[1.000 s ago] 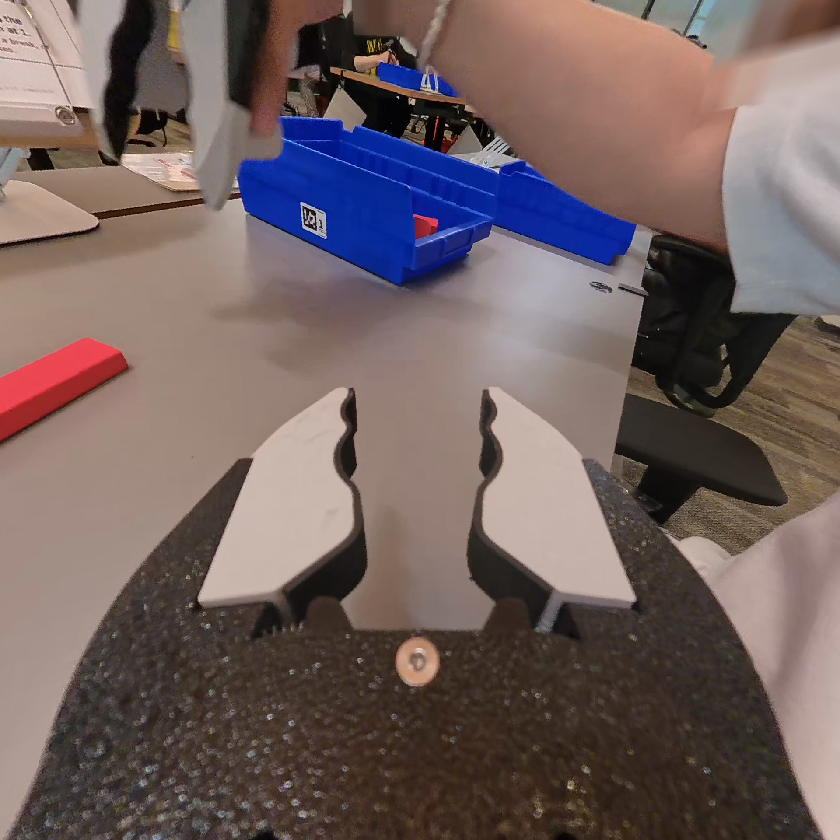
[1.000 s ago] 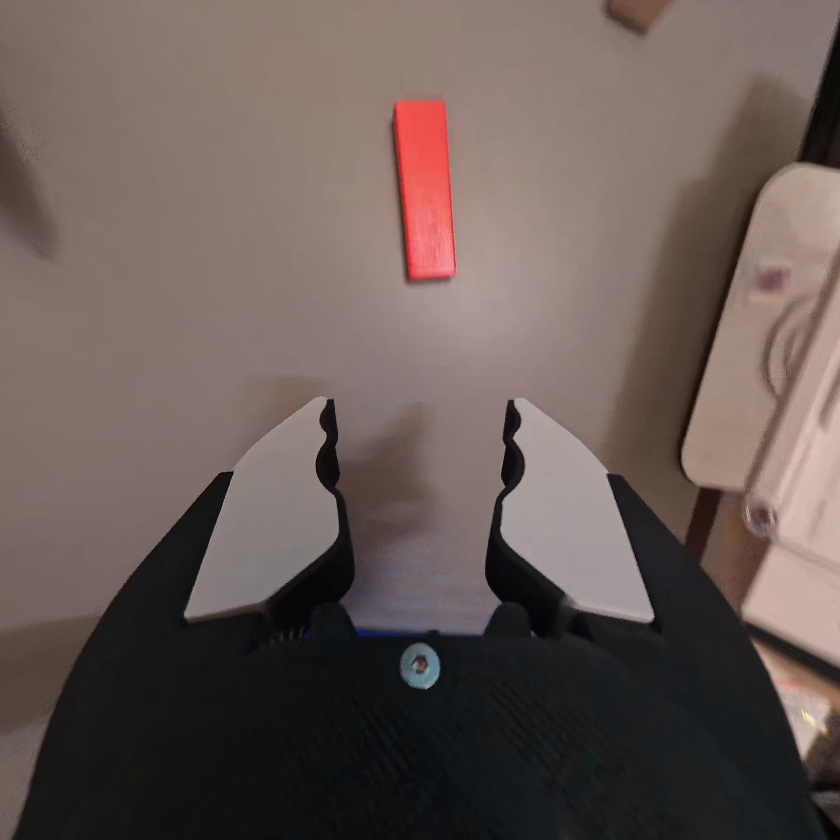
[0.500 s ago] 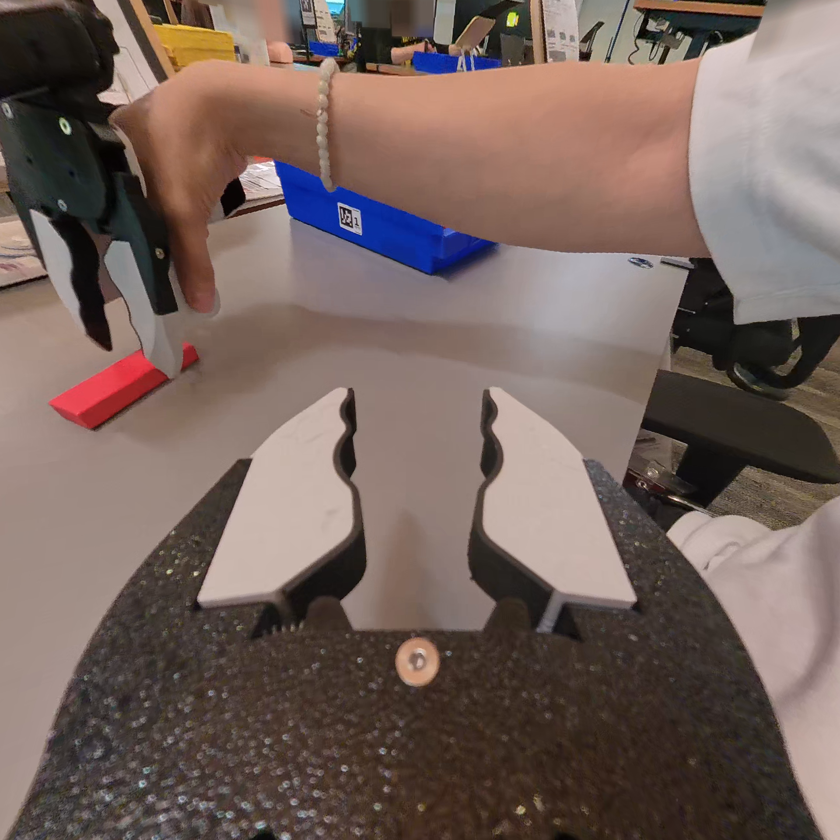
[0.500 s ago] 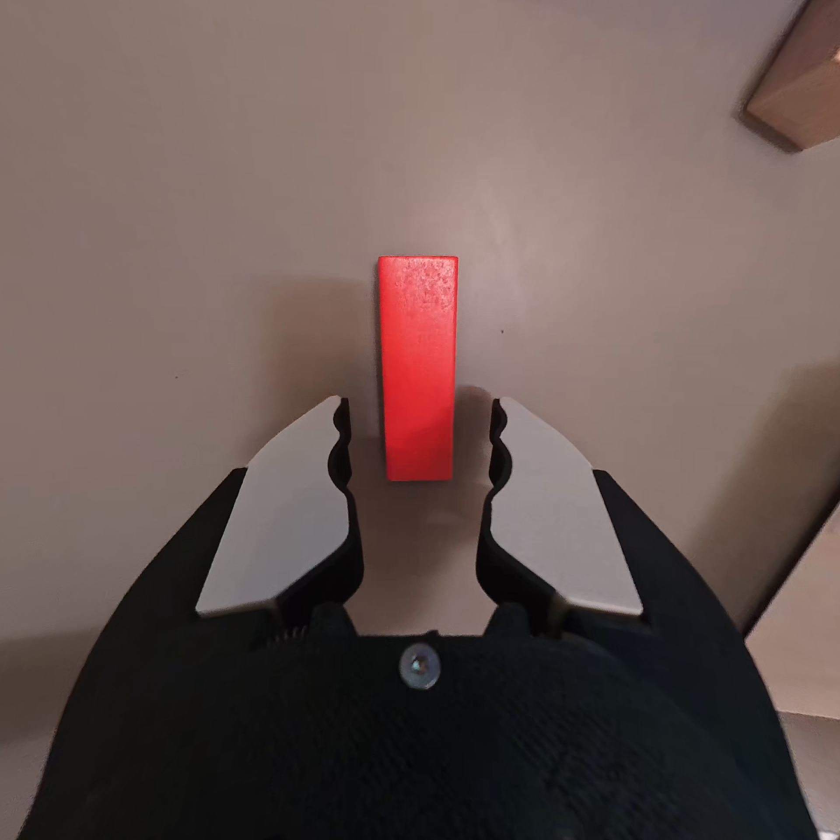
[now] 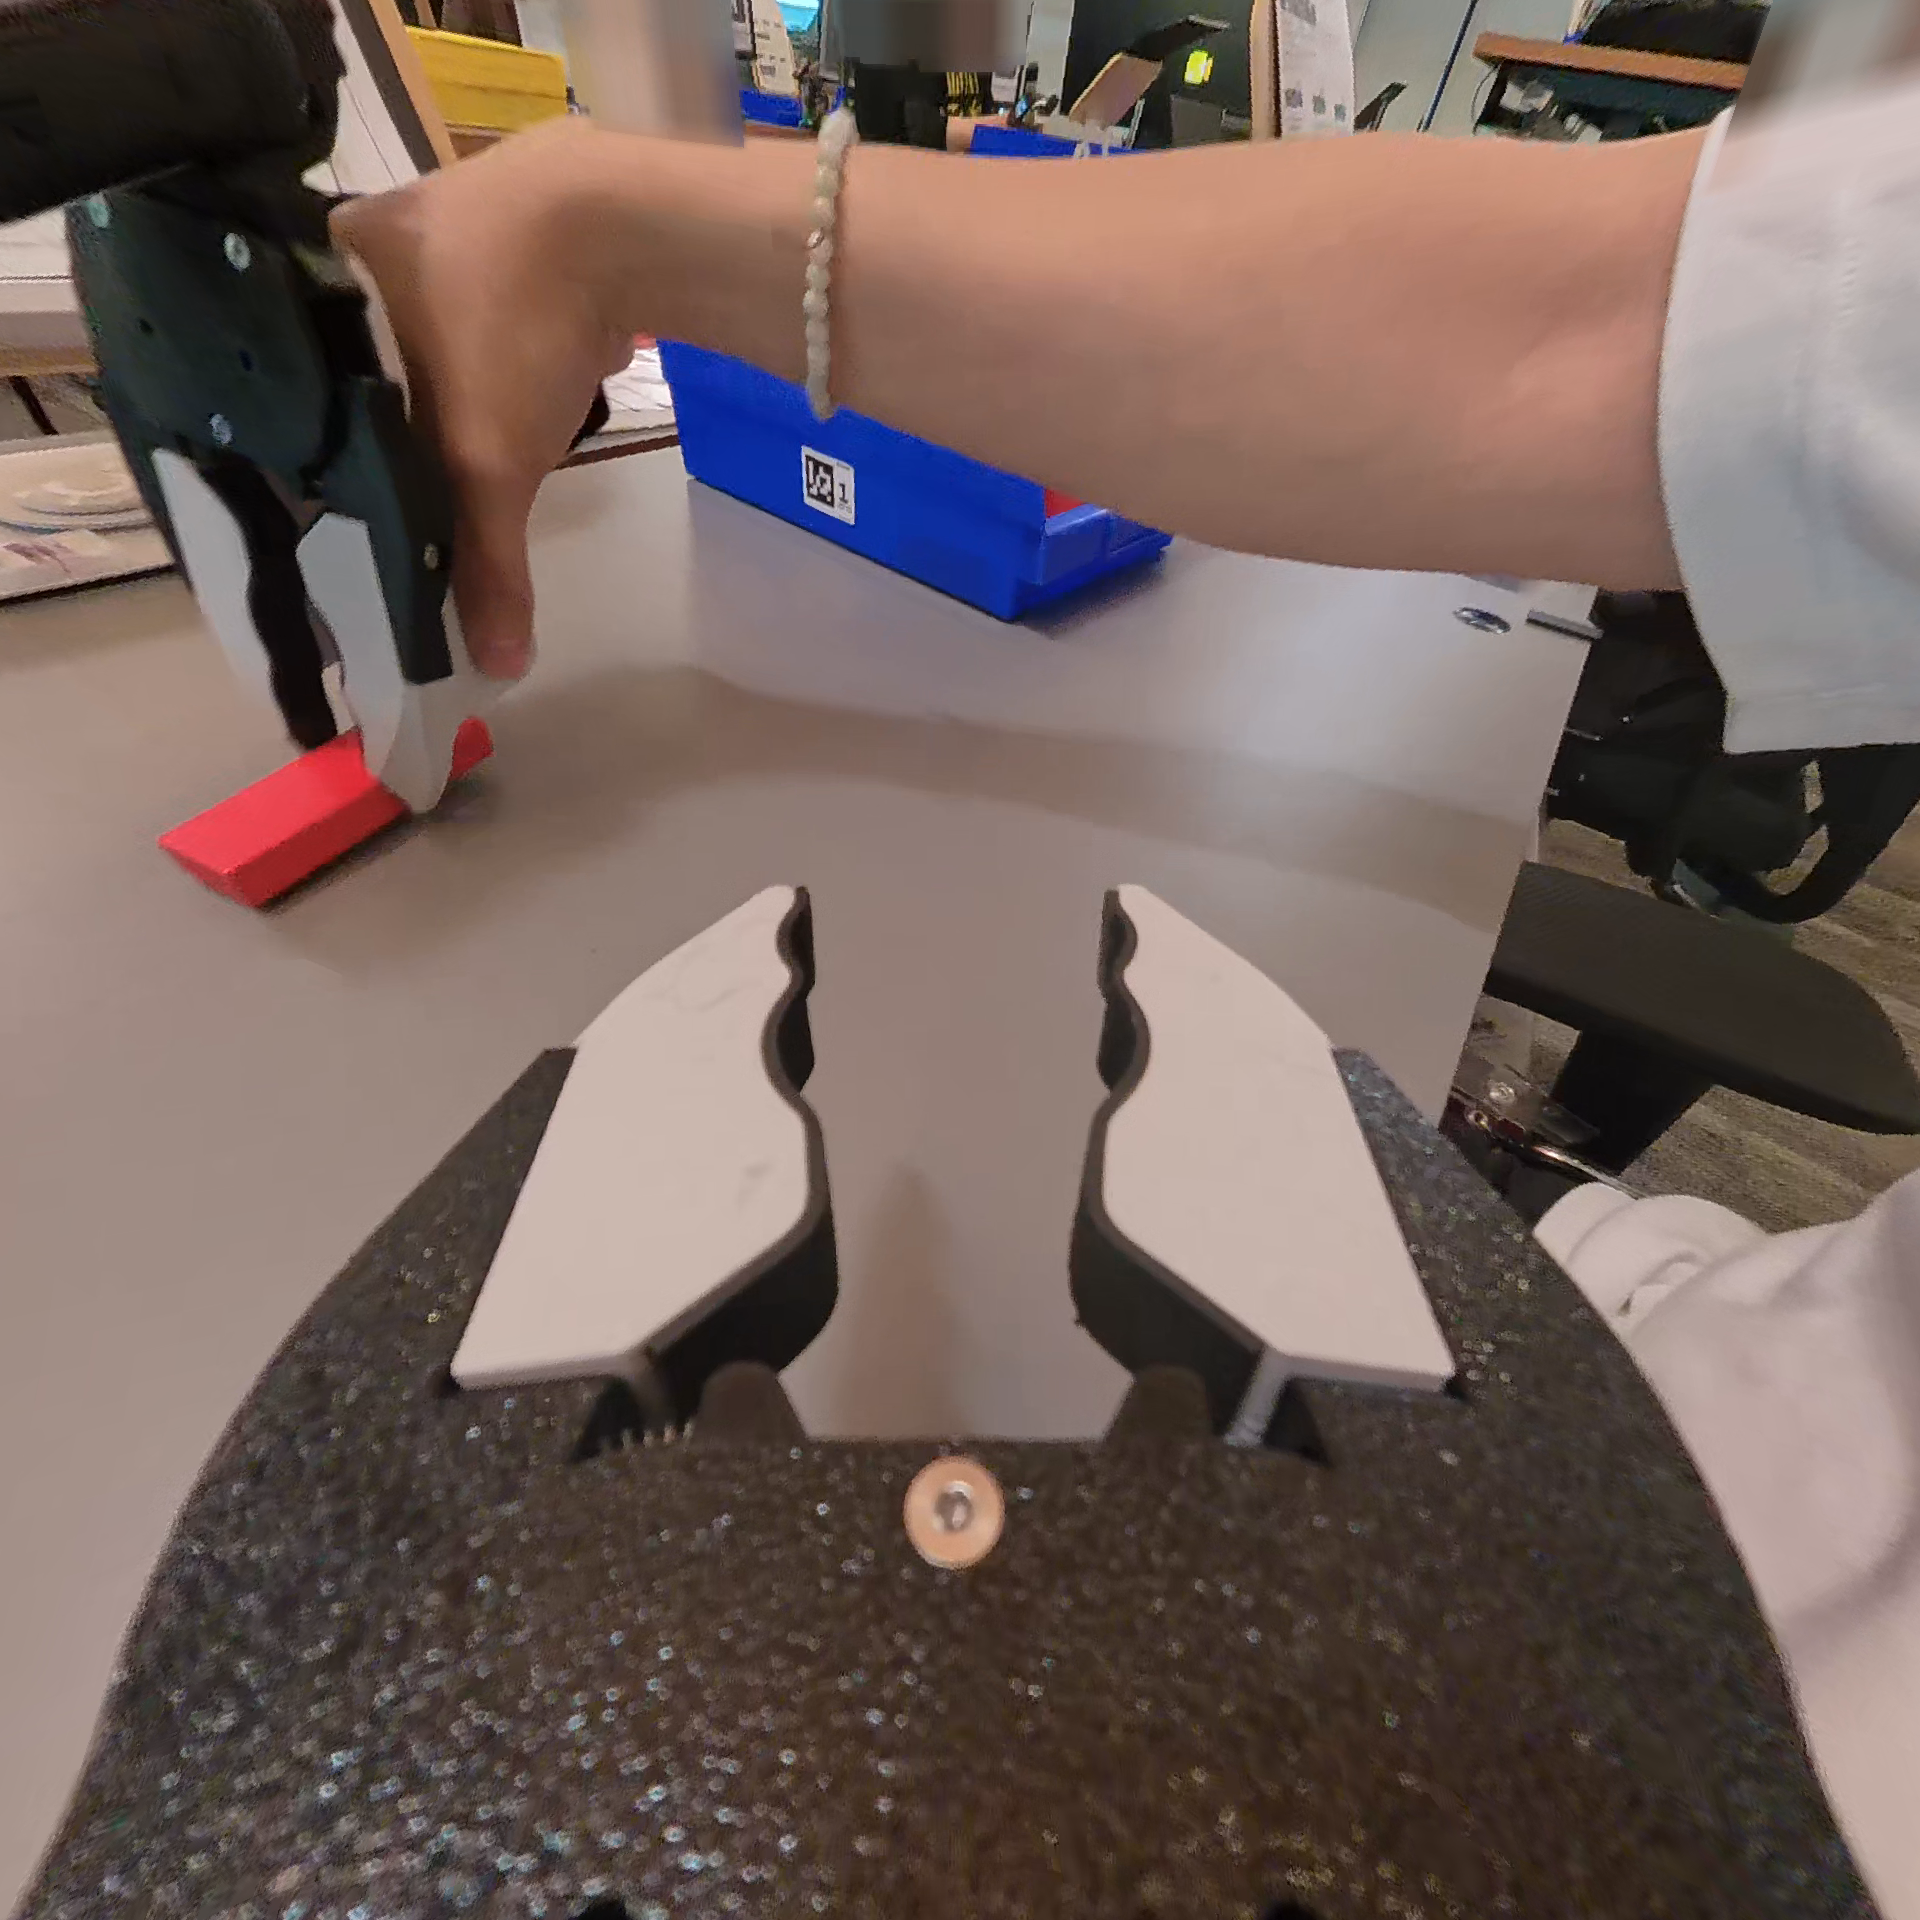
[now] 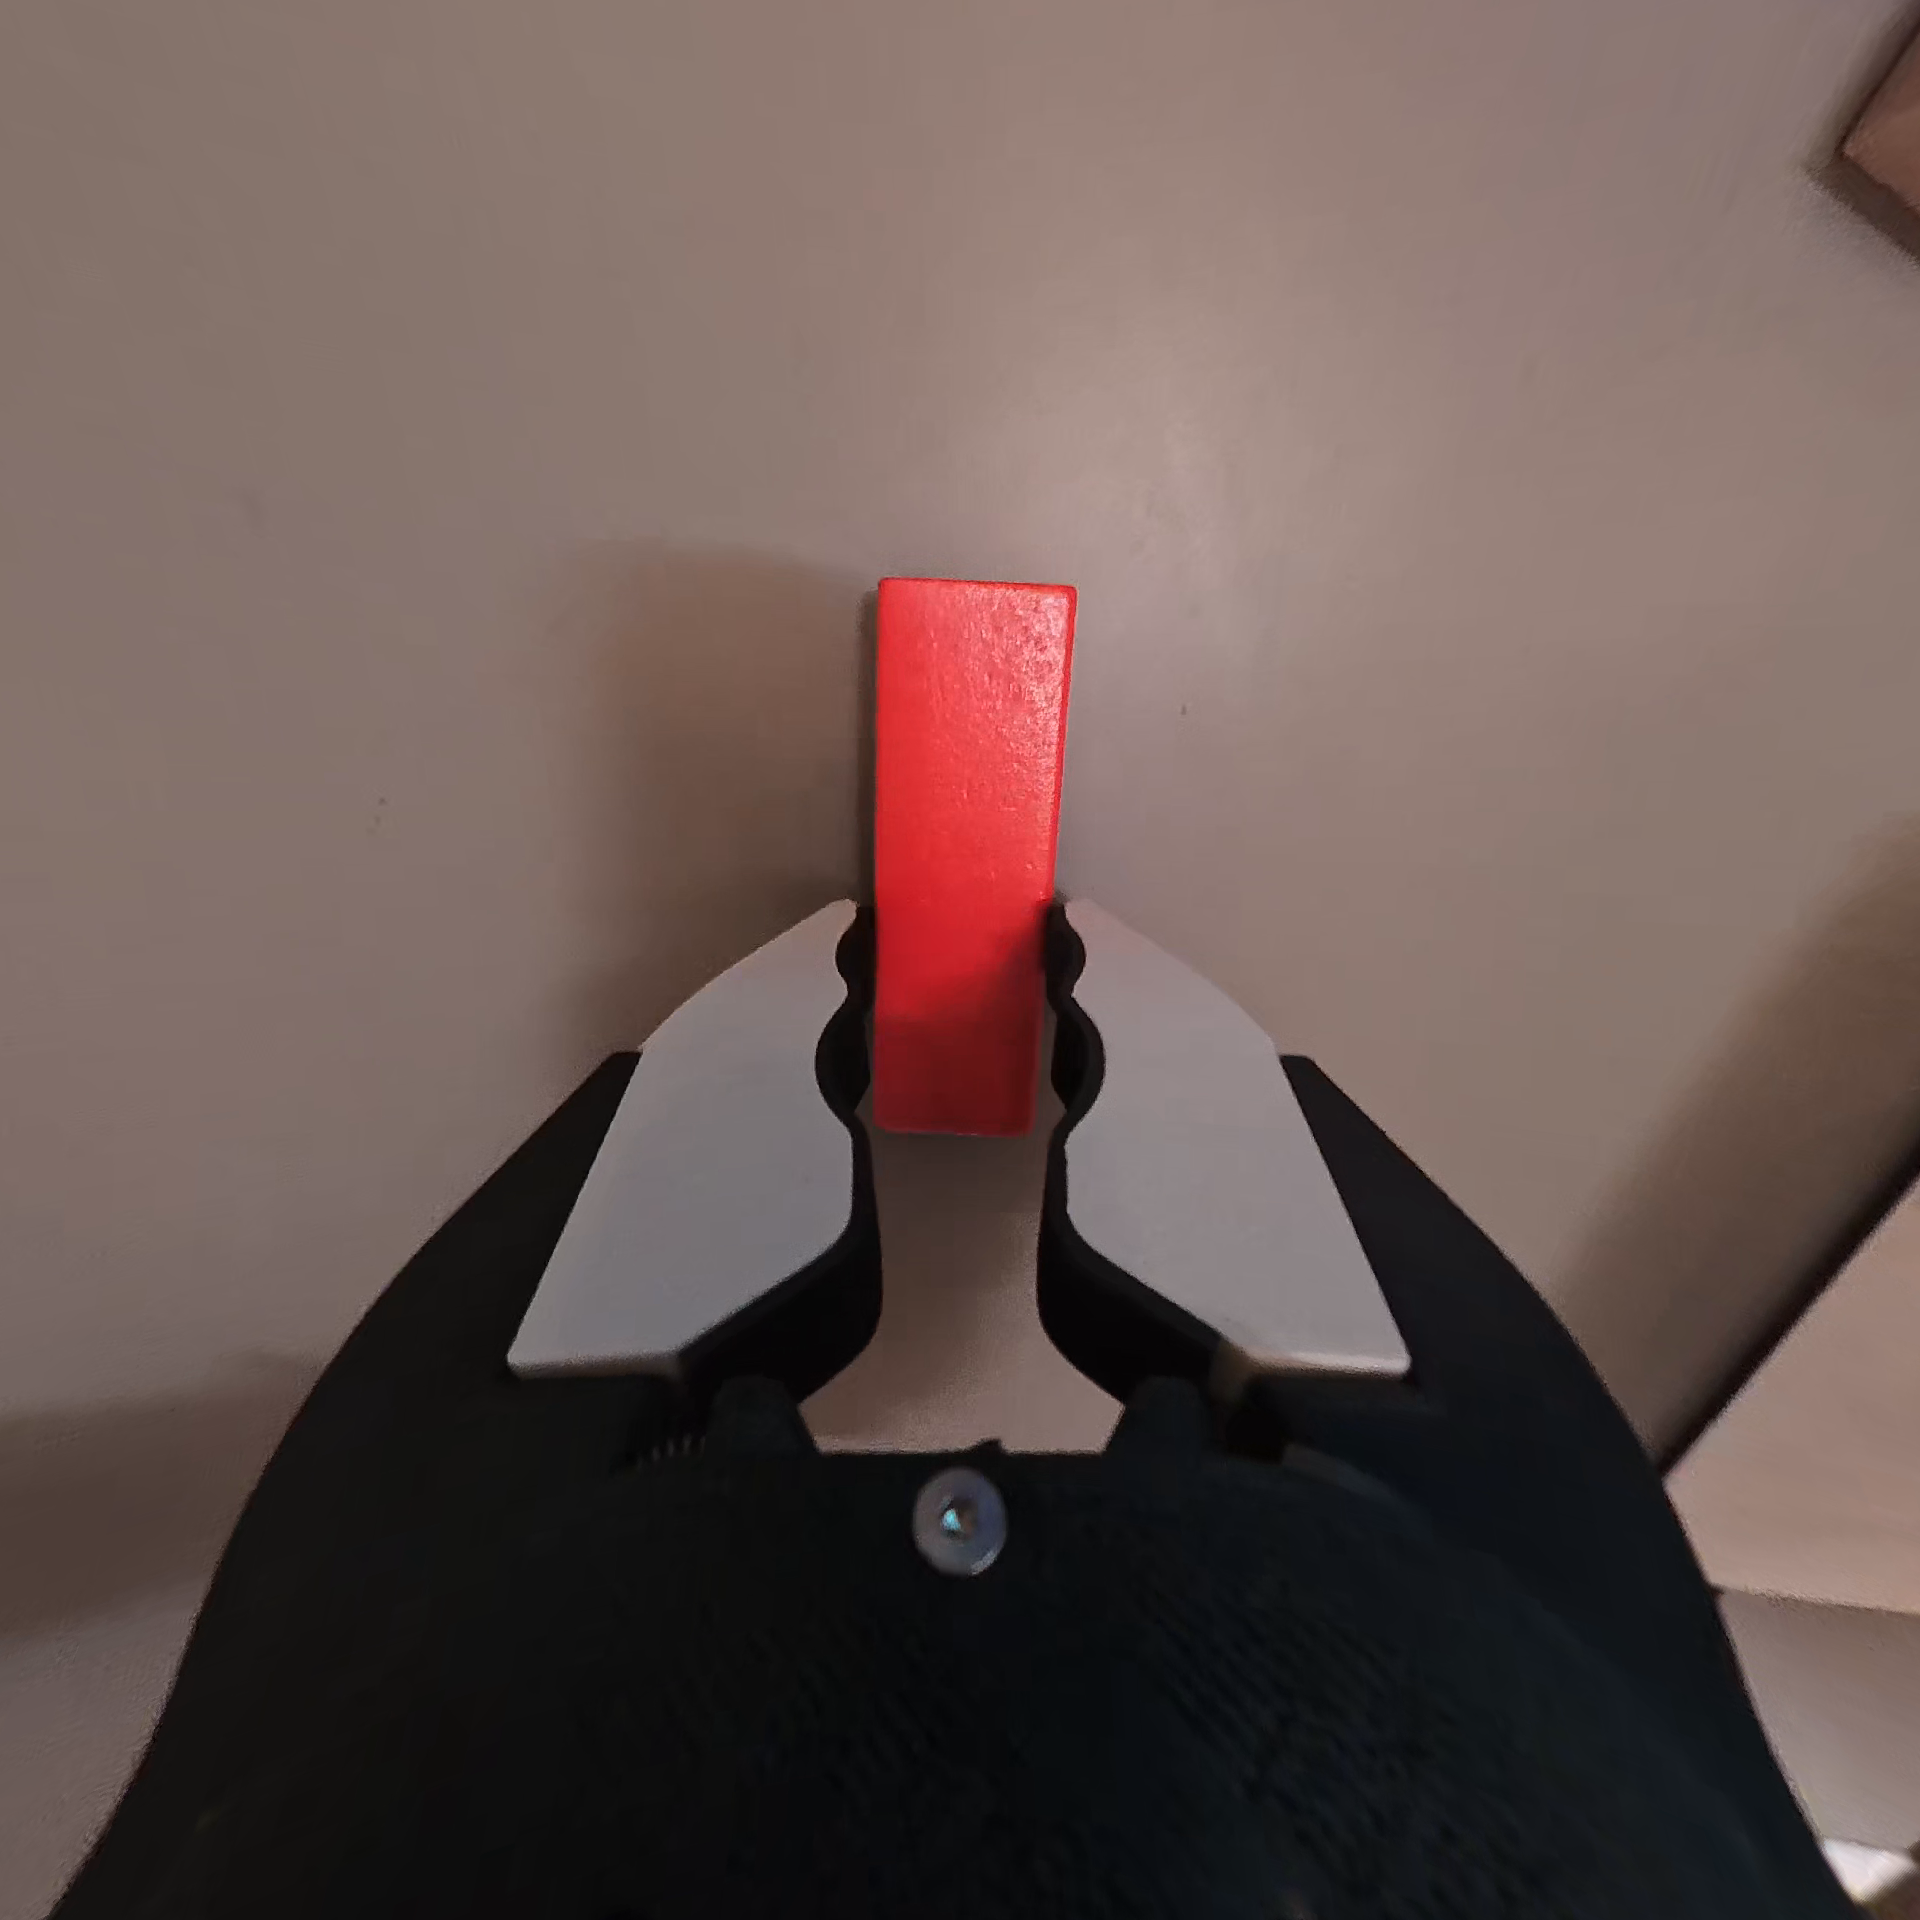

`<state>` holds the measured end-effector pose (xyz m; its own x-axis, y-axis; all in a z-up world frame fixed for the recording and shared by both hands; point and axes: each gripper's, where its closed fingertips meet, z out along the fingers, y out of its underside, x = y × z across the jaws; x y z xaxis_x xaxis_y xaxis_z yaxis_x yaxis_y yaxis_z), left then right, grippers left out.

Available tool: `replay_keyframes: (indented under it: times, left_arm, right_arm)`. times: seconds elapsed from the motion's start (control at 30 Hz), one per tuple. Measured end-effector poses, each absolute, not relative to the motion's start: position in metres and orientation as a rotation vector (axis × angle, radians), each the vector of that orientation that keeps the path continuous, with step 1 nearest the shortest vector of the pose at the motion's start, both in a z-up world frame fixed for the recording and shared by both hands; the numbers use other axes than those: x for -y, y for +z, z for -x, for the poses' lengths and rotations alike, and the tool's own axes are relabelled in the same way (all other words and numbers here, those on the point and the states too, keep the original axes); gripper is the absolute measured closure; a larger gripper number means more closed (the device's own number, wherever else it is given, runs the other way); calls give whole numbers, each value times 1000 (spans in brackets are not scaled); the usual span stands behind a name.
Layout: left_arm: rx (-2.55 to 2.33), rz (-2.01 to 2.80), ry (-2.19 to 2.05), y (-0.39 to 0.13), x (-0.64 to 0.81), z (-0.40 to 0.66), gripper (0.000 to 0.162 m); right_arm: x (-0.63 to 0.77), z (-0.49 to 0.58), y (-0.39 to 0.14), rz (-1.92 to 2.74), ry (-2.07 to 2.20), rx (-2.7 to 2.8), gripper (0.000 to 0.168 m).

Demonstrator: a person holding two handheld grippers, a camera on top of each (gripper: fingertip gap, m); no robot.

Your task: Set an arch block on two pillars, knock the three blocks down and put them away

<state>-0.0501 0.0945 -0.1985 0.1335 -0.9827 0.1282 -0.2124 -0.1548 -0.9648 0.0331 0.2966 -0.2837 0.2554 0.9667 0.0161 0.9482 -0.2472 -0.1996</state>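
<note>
The right gripper (image 6: 958, 914) points straight down at the grey table (image 6: 416, 520), and its two pale fingers (image 6: 727, 1122) have closed in on a red block (image 6: 971, 790) until the dark inner pads press against both long sides of it. The gap between the fingers is just the width of the block, so the claw is narrowed onto it and grips its near end, low in the centre of the right wrist view. The block is a flat, oblong slab, bright red, with a slightly pebbled painted top; it lies flat on the table and its far half sticks out beyond the fingertips.

In the left wrist view the same block (image 5: 301, 810) shows at the middle left of the frame, with the right gripper (image 5: 353, 748) standing over it, held by a hand (image 5: 488, 343) whose wrist wears a pale bead bracelet (image 5: 821, 260).

The left gripper (image 5: 954, 904) sits in the lower middle of its own frame, low over bare table (image 5: 935, 727), its fingers (image 5: 665, 1164) spread well apart with nothing between them. It is well apart from the block. Beyond the arm, at the upper centre, a blue bin (image 5: 935, 520) rests on the table with a small white tag on its side. A black chair (image 5: 1683, 1018) stands off the table's edge at the right.
</note>
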Motion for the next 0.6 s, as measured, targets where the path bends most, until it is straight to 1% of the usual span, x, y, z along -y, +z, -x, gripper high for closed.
replay_keyframes:
  times: [0.1, 0.2, 0.3, 0.4, 0.47, 0.6]
  left_arm:
    - [-1205, 1545, -1079, -200, -98, 53, 110]
    - [-1182, 1559, -1054, -200, -104, 57, 110]
    - [-1142, 1569, -1018, -199, -113, 64, 110]
    - [-1076, 1562, -1011, -193, -122, 71, 110]
    - [-1008, 1551, -1015, -185, -130, 77, 110]
    - [-893, 1523, -1024, -173, -144, 87, 110]
  right_arm:
    - [-298, -57, -261, 2369, 113, 1737, 136]
    - [-301, -101, -224, 2399, 61, 1569, 136]
    - [-297, -169, -193, 2466, -15, 1343, 136]
    - [-279, -249, -172, 2579, -93, 1063, 136]
    - [-261, -300, -169, 2650, -114, 844, 136]
    - [-223, -377, -190, 2756, -136, 560, 135]
